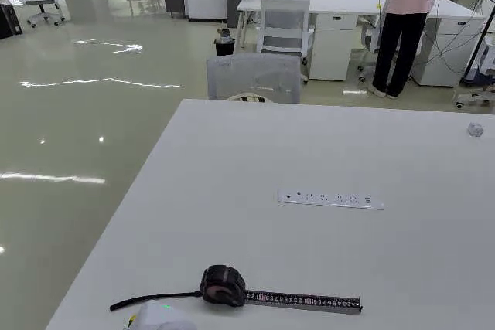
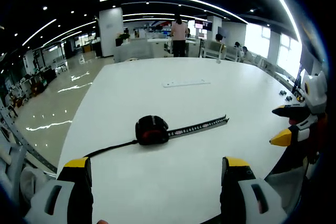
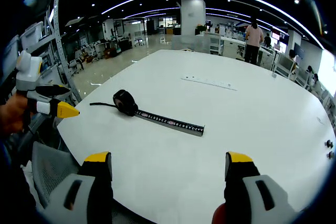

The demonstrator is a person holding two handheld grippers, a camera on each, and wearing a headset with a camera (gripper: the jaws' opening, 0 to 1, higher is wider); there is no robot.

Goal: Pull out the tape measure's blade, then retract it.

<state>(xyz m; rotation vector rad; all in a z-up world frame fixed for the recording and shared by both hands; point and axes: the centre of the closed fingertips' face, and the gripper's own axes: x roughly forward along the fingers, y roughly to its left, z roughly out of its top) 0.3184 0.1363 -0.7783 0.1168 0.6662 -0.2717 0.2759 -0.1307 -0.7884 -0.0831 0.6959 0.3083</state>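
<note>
The tape measure (image 1: 223, 285) lies by the worktop's (image 1: 325, 152) near edge, its blade (image 1: 305, 301) drawn out flat along it. The case (image 2: 152, 129) looks hard and compact, good to pinch; the thin blade is likely springy, best taken at its tip. The left claw (image 2: 157, 165) and right claw (image 3: 170, 158) hover short of it, both released.

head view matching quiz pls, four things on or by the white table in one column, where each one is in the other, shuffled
Things
1. tape blade
2. black strap
3. power strip
4. grey chair

Places, as the head view shows them
a. at the far edge of the table
b. drawn out flat to the right of the case
c. trailing left from the case
d. mid-table, beyond the tape measure

Pairs: 1-b, 2-c, 3-d, 4-a
</note>
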